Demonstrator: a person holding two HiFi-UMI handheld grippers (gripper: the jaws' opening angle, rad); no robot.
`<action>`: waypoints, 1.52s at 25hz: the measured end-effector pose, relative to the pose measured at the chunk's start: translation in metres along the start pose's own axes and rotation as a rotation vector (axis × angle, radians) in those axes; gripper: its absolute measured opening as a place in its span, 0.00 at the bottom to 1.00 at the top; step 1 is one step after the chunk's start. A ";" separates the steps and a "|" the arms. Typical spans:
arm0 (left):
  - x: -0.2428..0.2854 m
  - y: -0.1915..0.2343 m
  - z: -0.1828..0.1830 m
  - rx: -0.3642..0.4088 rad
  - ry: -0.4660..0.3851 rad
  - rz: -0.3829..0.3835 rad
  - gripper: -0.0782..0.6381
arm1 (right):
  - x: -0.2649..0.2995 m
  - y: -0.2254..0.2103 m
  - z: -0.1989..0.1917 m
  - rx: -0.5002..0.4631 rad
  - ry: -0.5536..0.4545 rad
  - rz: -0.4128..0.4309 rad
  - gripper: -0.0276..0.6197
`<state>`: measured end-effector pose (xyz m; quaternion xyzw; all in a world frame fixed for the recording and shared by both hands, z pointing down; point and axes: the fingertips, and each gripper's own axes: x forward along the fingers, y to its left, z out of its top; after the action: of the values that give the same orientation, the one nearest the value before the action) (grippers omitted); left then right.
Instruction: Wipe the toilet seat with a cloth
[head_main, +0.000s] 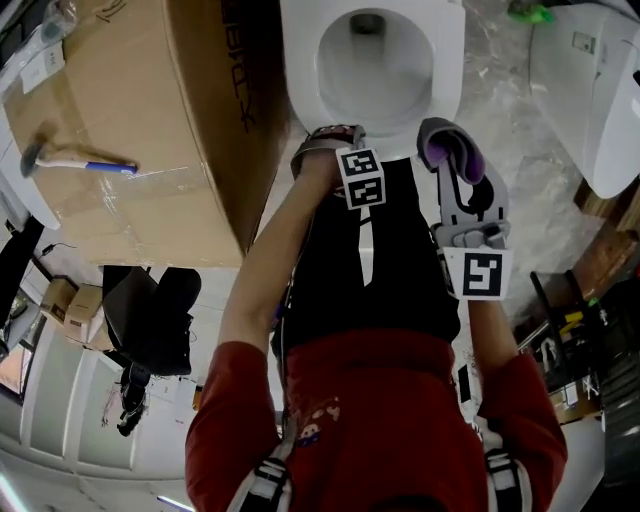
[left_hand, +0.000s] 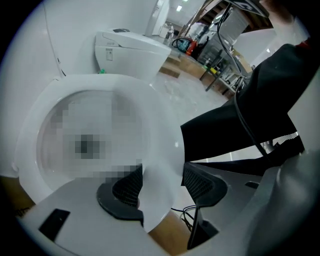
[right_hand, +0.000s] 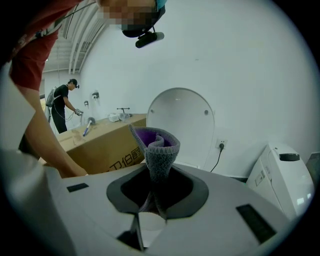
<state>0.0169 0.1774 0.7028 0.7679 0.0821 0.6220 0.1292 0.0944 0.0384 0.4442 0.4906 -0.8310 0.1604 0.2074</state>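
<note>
Purple-grey cloth (right_hand: 156, 147) stands upright, pinched tight in the right claw (right_hand: 152, 197), near the toilet seat's (head_main: 448, 70) front edge. Left claw (left_hand: 160, 187) gapes wide, the seat's front rim between its jaws.

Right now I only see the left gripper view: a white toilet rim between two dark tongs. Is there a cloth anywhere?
Observer: Yes, the right tongs are shut on a grey and purple cloth.
Visitor: Is the toilet's lid down?
Observer: No, the lid stands upright.
Visitor: What's next to the toilet?
Observer: A big cardboard box, with a hammer lying on top.
</note>
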 end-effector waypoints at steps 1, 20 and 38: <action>0.007 0.002 -0.001 0.005 0.004 0.004 0.48 | 0.003 -0.001 -0.007 0.000 0.005 0.002 0.14; 0.036 0.017 -0.008 -0.094 -0.127 0.179 0.54 | 0.078 0.016 -0.028 -0.054 0.017 0.093 0.14; -0.244 0.069 -0.103 -0.879 -1.083 1.021 0.13 | 0.345 0.089 -0.057 -0.876 0.310 0.199 0.14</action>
<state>-0.1383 0.0511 0.5155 0.7819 -0.5939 0.1277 0.1404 -0.1223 -0.1517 0.6608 0.2454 -0.8226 -0.1148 0.5000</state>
